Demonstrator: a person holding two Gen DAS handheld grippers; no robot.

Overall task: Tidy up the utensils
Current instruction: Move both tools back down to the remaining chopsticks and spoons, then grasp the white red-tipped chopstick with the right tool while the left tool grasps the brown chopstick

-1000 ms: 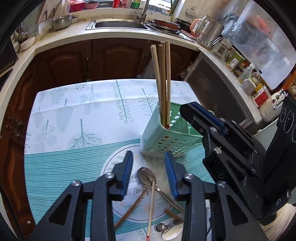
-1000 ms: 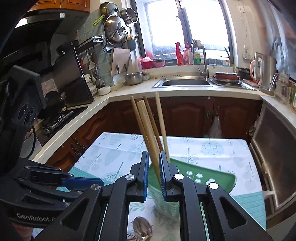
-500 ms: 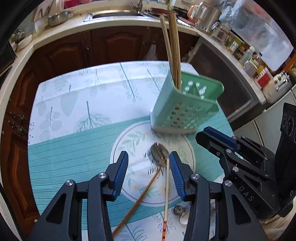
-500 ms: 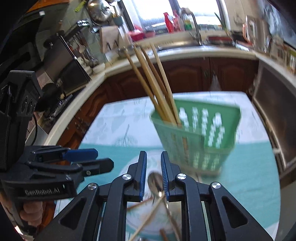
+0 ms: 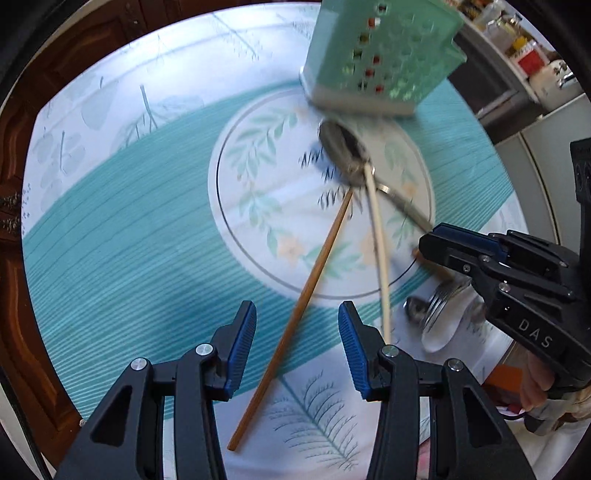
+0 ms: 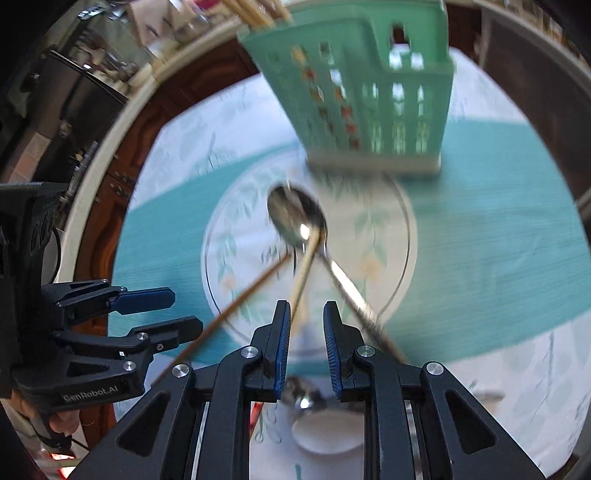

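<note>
A green slotted caddy (image 5: pixel 380 51) (image 6: pixel 362 92) stands at the far side of the round plate print, with several chopsticks (image 6: pixel 255 11) in it. In front of it lie a metal spoon (image 5: pixel 343 151) (image 6: pixel 295 218), a pale chopstick (image 5: pixel 378 251) (image 6: pixel 304 269) and a brown chopstick (image 5: pixel 314 269) (image 6: pixel 236 306). My left gripper (image 5: pixel 297 343) (image 6: pixel 184 310) points down, open, straddling the brown chopstick from above. My right gripper (image 6: pixel 304 343) (image 5: pixel 428 243) is open by a narrow gap over the pale chopstick's near end, with nothing pinched.
A white ceramic spoon (image 6: pixel 325 432) (image 5: pixel 439 332) and a fork (image 5: pixel 443 295) lie at the near right of the teal-and-white tablecloth (image 5: pixel 129 240). Dark wood cabinets (image 5: pixel 22 147) border the table on the left. A counter with jars (image 5: pixel 517 48) runs at the far right.
Both grippers have dropped toward the table and tipped downward, so the caddy slid to the top of each view. The right jaws parted slightly. The left jaws widened a little.
</note>
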